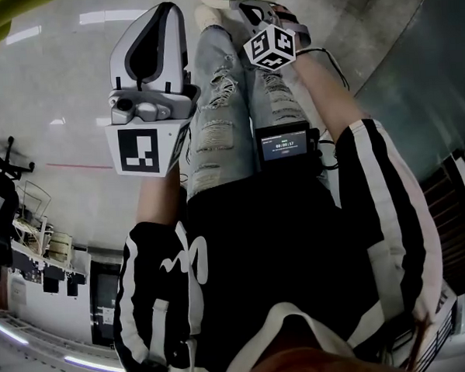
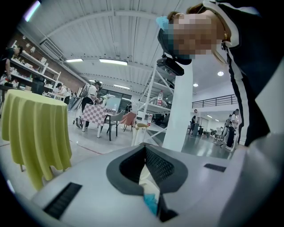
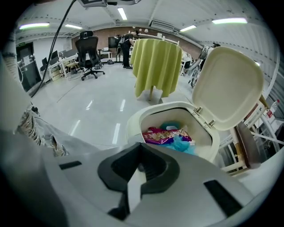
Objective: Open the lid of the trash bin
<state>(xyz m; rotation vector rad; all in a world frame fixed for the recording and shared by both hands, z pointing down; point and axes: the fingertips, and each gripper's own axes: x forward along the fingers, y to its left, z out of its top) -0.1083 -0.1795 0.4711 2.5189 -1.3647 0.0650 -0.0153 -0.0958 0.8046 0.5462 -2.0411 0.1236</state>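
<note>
The trash bin [image 3: 135, 126] is sitting on the floor just past the right claw [image 3: 138, 170]. Its lid [image 3: 228, 86] is standing wide open. The right claw and the left claw [image 2: 147, 170] are pressing together, pinching nothing. The opening looks done, so I think both claws just need pulling away.

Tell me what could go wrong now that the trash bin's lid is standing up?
1. The lid stands upright with nothing holding it. The right tongs are shut and empty, so the lid might drop closed.
2. Those tongs hang close to the rim of the trash bin, so a careless swing could nudge the bin or tip it over.
</note>
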